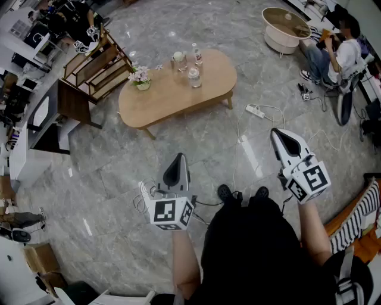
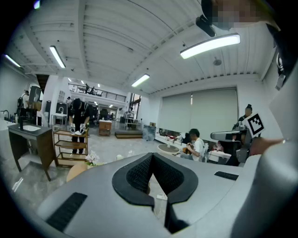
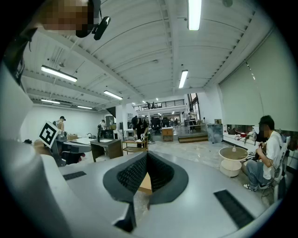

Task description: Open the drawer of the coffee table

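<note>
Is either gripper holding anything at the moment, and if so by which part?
Nothing is held: the left gripper and the right gripper are both shut and empty, away from the table.

Right tool (image 3: 147,153): jaws together, tips meeting, nothing between the pads.
Gap below the tips: a sliver of tan wooden worktop (image 3: 145,184) shows beyond the tool, untouched.
Left edge: marker cube (image 3: 47,134) on a grey body.
Middle distance: dark cabinet (image 3: 106,148); standing person (image 3: 139,126) in black at a wooden shelf unit (image 3: 132,145).
Right side: seated person (image 3: 269,153) just beside a round low table (image 3: 233,160).
Floor (image 3: 195,149): grey, glossy.
Ceiling: white, ribbed; strip light (image 3: 194,14) lit.
</note>
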Motion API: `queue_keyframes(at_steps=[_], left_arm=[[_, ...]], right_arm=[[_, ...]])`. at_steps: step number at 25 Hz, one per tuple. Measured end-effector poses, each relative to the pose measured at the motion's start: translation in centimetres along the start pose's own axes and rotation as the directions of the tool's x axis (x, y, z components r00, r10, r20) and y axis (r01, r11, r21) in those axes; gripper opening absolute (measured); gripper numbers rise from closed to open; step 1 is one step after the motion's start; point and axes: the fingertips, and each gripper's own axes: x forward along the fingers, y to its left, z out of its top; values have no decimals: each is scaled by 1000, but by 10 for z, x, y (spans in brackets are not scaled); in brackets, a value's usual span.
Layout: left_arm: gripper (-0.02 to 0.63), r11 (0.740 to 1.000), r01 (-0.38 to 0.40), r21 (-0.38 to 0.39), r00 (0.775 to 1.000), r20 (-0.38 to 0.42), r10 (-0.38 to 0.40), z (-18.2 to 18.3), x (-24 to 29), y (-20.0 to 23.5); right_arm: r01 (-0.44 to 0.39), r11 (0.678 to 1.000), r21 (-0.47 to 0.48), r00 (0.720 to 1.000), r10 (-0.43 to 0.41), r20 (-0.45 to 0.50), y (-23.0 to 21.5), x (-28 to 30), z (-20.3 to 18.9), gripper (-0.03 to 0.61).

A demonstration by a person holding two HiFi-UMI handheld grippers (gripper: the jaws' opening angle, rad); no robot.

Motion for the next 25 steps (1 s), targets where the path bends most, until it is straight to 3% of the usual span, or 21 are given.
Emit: queue_keyframes(at_steps=[4,9,13,17,22,25], left_arm=[[12,1000,9,7,1000,-18,-9,-12,1,-2],[12,997,16,-75,1000,10,-16,-12,1,6],[12,995,27,-93,999,32,-24,-10,-4,12],[12,992,56,-112,998,10,-55,-13,-1,13],[12,997,53,-58,998,-14,-54,-18,0,10],[12,995,62,-72,998,-5,-63,-18,4,8]], right_arm=[[14,1000,-3,1000,-14,2,-2,-1,-6,12],[17,1000,-6,1000,-17,-1,1,0,-9,12],[13,1000,-7,1000,-13,3,8,-1,-10,12],[-25,998,59,999,23,39,14,1,-1,12],[-15,999,48,1000,15,8,16,3,-7,12],[-35,998,51,999,36,-17,18,6,-14,12]])
